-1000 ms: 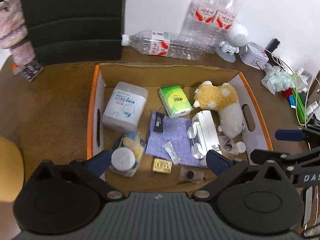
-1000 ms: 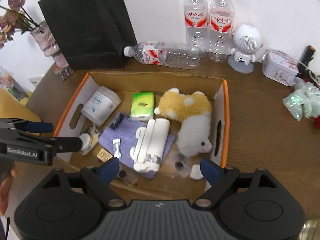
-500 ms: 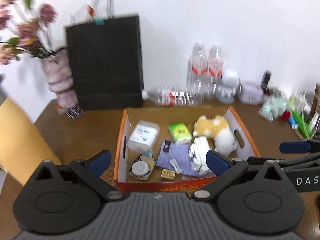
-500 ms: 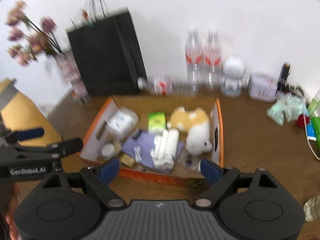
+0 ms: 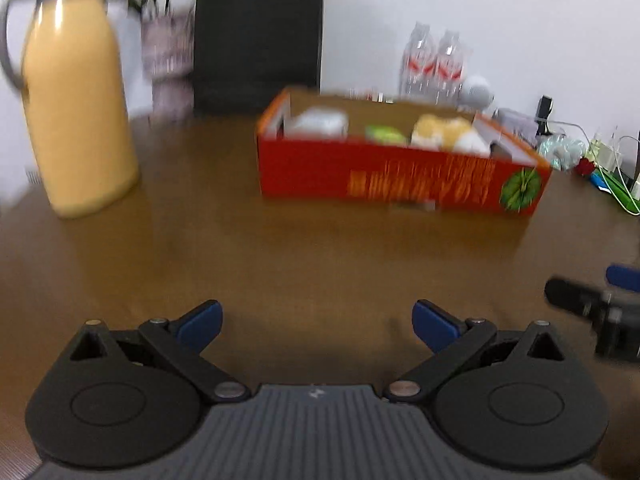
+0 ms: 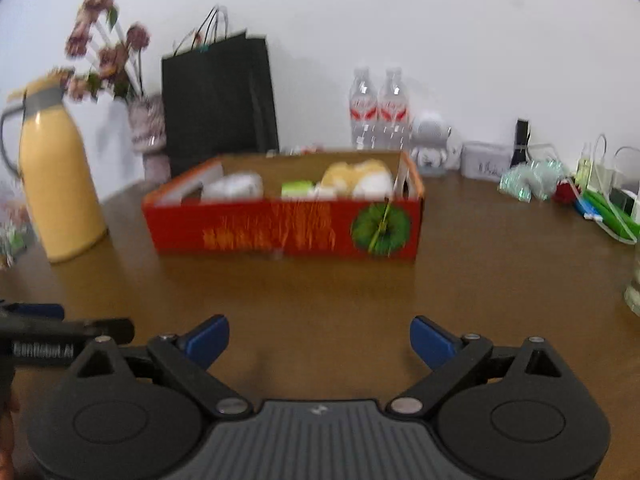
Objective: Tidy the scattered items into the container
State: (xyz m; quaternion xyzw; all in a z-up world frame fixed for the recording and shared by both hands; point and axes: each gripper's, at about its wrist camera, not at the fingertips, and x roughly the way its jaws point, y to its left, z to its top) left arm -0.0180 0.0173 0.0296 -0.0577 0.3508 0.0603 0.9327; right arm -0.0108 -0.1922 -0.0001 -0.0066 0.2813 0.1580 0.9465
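Nearest to you, your left gripper [image 5: 316, 326] stood wide open above bare brown table [image 5: 300, 256], nothing between its blue pads, and your right gripper [image 6: 319, 340] was still spreading its jaws, likewise with only tabletop between them. Each tool showed at the edge of the other's view, so you held them side by side, low over the wood and angled down toward it. Nothing stood between either gripper and the red cardboard box [image 6: 280, 228], which sat well ahead of you in the middle of the table. Inside it, over the front wall, you could see a white tub [image 6: 236, 186], a green packet [image 6: 296, 189] and a yellow-and-white plush toy [image 6: 358, 178]; the rest of its contents were hidden by that wall. To the left of the box stood a yellow thermos jug [image 6: 58, 184]. Behind it were a vase of dried flowers [image 6: 148, 132], a black paper bag [image 6: 218, 100] and two upright water bottles [image 6: 378, 108]. A small white robot figure [image 6: 432, 142] and a tangle of cables [image 6: 600, 196] lay off to the right.
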